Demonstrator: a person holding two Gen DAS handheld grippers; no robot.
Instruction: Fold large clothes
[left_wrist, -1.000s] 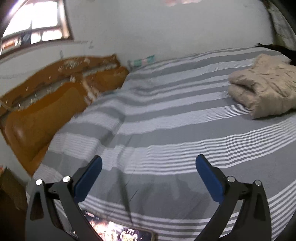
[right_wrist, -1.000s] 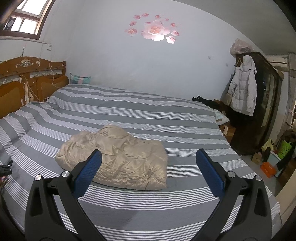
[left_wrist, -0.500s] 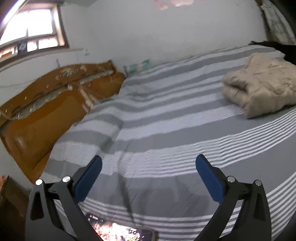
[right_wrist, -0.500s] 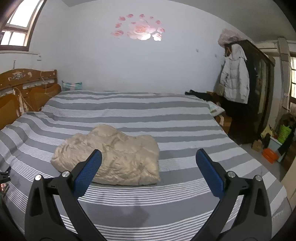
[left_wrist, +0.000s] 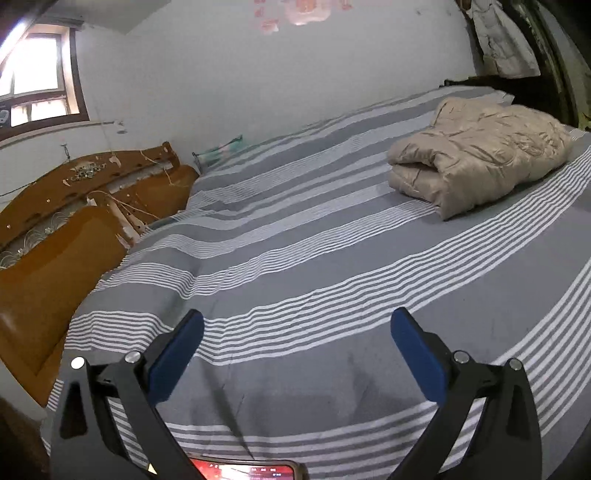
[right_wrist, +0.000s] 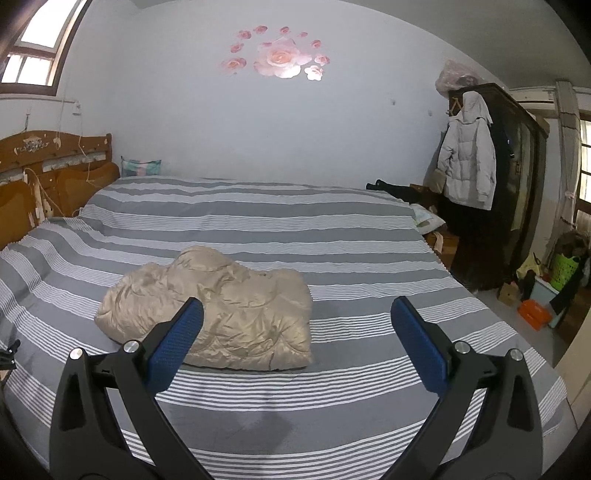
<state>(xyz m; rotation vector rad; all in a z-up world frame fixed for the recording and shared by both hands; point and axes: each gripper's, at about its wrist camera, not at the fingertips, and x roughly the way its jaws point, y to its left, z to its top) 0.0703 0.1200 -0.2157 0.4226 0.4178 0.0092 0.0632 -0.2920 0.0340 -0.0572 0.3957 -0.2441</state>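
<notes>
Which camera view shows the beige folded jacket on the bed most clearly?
The right wrist view: the beige jacket lies near the middle of the picture, whole, just beyond the open right gripper. The left wrist view shows it far off at the right edge, seen from its folded end.

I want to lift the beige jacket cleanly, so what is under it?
The folded beige jacket lies directly on the grey striped bedspread; nothing else shows at its edges. Anything beneath its middle is covered. Both grippers are open and clear of it.
</notes>
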